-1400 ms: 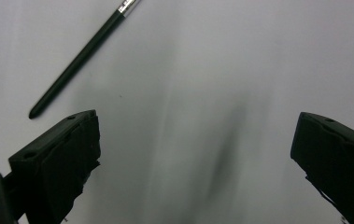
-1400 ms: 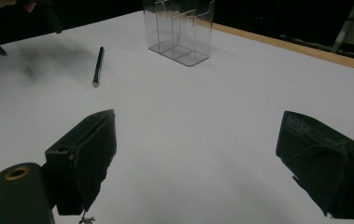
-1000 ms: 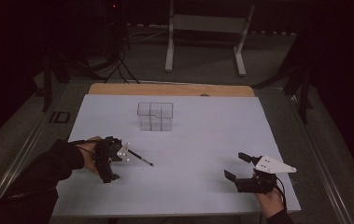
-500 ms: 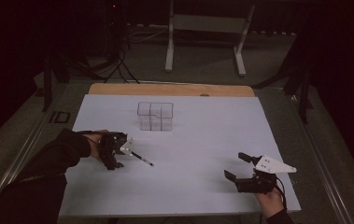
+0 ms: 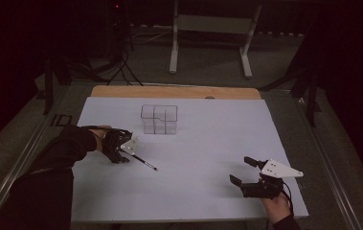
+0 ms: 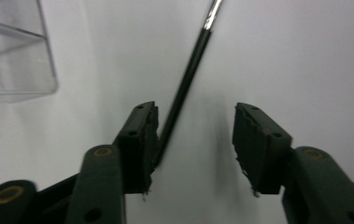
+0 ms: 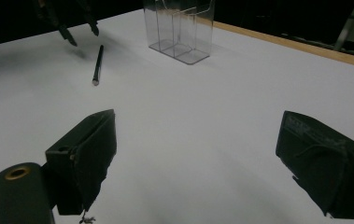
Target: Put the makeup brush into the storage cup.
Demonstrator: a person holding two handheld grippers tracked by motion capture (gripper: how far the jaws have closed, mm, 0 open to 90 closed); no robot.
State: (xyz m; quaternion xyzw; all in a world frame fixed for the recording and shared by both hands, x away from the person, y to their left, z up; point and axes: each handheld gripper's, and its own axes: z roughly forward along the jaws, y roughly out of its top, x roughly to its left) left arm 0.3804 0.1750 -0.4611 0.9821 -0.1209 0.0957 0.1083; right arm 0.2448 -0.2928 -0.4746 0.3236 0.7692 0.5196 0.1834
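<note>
**One sheet, one clear holder, one pen, two grippers**

One white sheet (image 5: 193, 143) covers most of the table; a strip of bare wooden tabletop (image 5: 174, 92) shows along its far edge. Everything else sits on that sheet.

One clear plastic holder (image 5: 159, 119) stands upright on the far-left part of the sheet, divided into several small compartments. All the compartments that can be seen through are empty.

Two grippers work over the sheet. The right gripper (image 5: 243, 172) rests at the near-right corner of the sheet, well apart from the holder, its jaws spread wide with nothing between them but bare sheet, as the right gripper view confirms. The left gripper (image 5: 120, 154) sits near the left edge of the sheet, nearer the person than the holder, held by a hand in a dark sleeve (image 5: 59, 158). Its jaws are parted to a moderate gap and grip nothing.

One slim black pen (image 5: 143, 162) with a silver end lies flat on the sheet, nearer than the holder and just right of the left gripper. In the left gripper view the pen's near end lies against the inner face of one jaw, while the other jaw stands clear of it. Nothing lies between the pen and the holder.
</note>
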